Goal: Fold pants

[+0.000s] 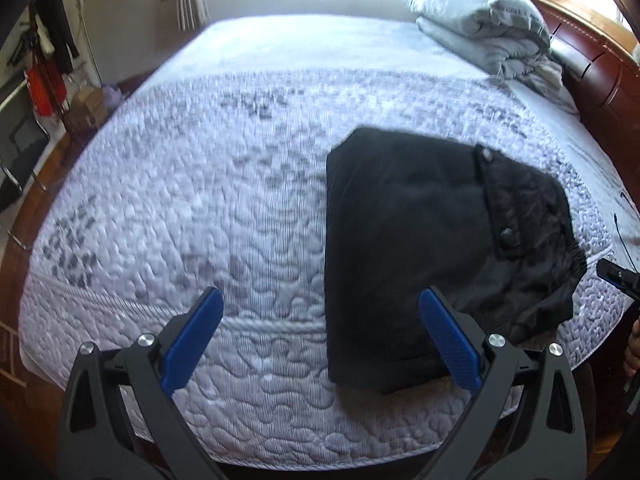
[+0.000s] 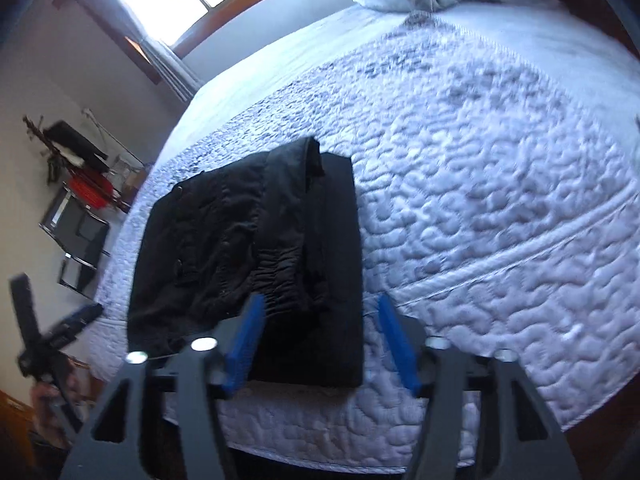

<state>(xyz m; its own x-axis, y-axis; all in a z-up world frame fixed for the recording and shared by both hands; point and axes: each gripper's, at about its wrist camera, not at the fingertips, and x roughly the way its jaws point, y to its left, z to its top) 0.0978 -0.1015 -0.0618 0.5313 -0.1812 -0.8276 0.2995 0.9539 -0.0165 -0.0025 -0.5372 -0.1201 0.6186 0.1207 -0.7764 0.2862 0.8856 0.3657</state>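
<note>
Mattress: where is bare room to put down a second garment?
The mattress is bare left of the folded pants and beyond them, up to the grey bedding by the headboard. Crowded: the near edge, with pants and both open grippers.

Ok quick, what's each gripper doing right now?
Left gripper: open, holding nothing.
Right gripper: open, above the folded black pants, not gripping.

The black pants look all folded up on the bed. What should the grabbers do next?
Probably just lift both away. The black pants lie folded in a compact bundle on the mattress, and both the left gripper and right gripper are open, holding nothing.
</note>
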